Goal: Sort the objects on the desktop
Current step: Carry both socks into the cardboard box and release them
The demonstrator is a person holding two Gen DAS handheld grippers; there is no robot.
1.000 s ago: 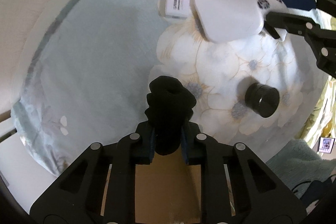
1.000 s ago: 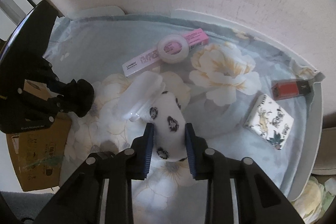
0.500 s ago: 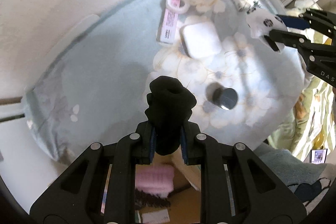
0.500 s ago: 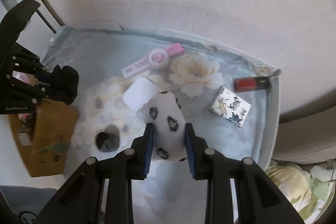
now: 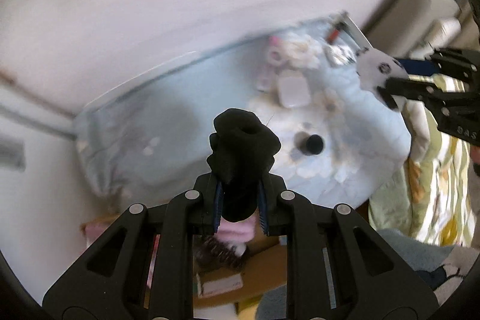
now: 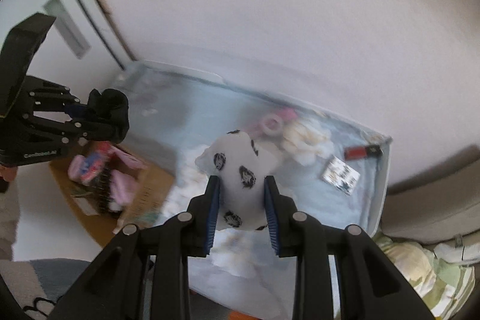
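My left gripper [image 5: 240, 200] is shut on a rolled black sock [image 5: 244, 152] and holds it high above the table's near left edge, over a cardboard box [image 5: 240, 275]. My right gripper [image 6: 241, 194] is shut on a rolled white sock with black spots [image 6: 240, 173], high above the table; this sock also shows in the left wrist view [image 5: 375, 74]. The left gripper and black sock show in the right wrist view [image 6: 108, 113] above the box [image 6: 120, 188].
On the floral blue tablecloth [image 5: 168, 122] lie a white square case [image 5: 292, 87], a black cylinder [image 5: 313, 143], a tape roll [image 6: 271, 123] on a pink box, a patterned card box [image 6: 340, 174] and a red item [image 6: 361, 152]. The cardboard box holds pink items.
Both grippers have risen well above the table with their socks. The left gripper has drawn back over the cardboard box; the views are motion-blurred now.
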